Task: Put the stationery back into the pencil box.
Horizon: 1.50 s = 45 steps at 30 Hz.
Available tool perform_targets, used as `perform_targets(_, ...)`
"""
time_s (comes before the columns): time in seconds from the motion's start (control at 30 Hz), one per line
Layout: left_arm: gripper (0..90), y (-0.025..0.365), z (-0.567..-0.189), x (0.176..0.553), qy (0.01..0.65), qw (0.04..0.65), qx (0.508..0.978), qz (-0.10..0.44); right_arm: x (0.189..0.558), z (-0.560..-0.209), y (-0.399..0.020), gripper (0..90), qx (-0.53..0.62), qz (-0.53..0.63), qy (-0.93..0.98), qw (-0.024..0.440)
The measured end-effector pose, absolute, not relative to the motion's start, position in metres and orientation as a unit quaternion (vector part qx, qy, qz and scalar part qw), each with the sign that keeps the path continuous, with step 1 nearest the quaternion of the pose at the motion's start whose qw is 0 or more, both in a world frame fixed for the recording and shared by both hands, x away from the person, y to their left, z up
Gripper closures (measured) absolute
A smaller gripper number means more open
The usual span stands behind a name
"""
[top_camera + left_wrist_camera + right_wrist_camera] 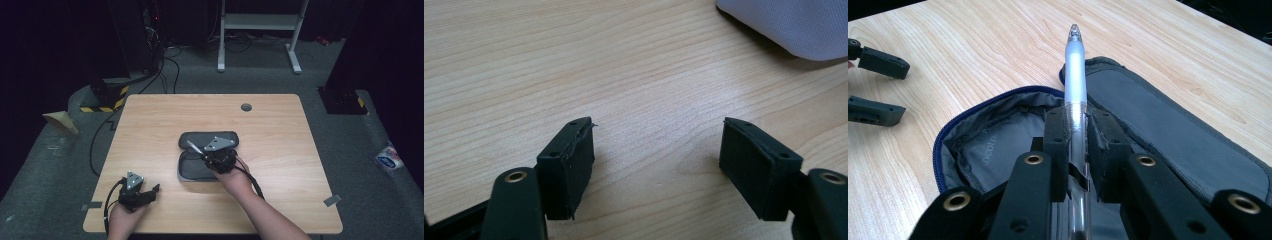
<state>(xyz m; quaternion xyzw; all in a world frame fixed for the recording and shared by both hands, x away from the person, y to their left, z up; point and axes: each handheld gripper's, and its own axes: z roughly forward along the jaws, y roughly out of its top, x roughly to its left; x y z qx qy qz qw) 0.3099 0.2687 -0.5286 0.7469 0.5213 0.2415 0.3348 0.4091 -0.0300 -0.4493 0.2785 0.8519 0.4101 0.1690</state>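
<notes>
A grey zip case (200, 155) lies unzipped in the middle of the wooden table, its lid (1168, 135) folded back. My right gripper (207, 155) hovers over the case, shut on a clear and white pen (1074, 75) that points away from me along the jaws. The case's grey inner lining (993, 145) with its blue zip edge sits just below the pen. My left gripper (150, 192) rests near the table's front left, open with nothing between its pads (569, 165). That left gripper (878, 85) also appears at the left edge of the right gripper view.
A corner of the grey case (794, 25) shows in the left gripper view. The table (150, 115) has a round cable hole (246, 107) at the back. Cables, a desk frame (260, 35) and hazard-striped blocks lie on the floor beyond.
</notes>
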Motion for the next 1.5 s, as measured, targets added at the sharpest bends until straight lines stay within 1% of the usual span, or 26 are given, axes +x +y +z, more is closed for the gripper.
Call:
perform_targets(0.27,30.0,0.268,-0.529,0.310,0.522,0.335,0.746,0.241,0.412,-0.450,-0.032,78.7,0.276,0.408,0.855,0.165)
perform_targets(0.57,30.1,0.268,-0.529,0.310,0.521,0.337,0.746,0.240,0.417,-0.464,-0.030,78.5,0.274,0.380,0.873,0.134)
perform_targets(0.73,30.1,0.268,-0.529,0.310,0.521,0.338,0.746,0.239,0.417,-0.467,-0.030,78.1,0.274,0.372,0.877,0.132)
perform_targets(0.77,30.1,0.268,-0.529,0.310,0.521,0.338,0.746,0.239,0.417,-0.467,-0.030,77.3,0.276,0.373,0.876,0.130)
perform_targets(0.8,30.1,0.268,-0.529,0.310,0.521,0.337,0.747,0.239,0.417,-0.467,-0.030,70.7,0.282,0.376,0.873,0.129)
perform_targets(0.9,30.1,0.268,-0.529,0.310,0.521,0.338,0.747,0.239,0.418,-0.467,-0.030,70.0,0.284,0.379,0.872,0.125)
perform_targets(1.2,30.1,0.268,-0.529,0.310,0.521,0.338,0.747,0.239,0.417,-0.465,-0.033,69.7,0.288,0.382,0.868,0.134)
perform_targets(1.5,30.1,0.268,-0.529,0.311,0.518,0.338,0.749,0.237,0.415,-0.462,-0.045,66.2,0.300,0.393,0.857,0.148)
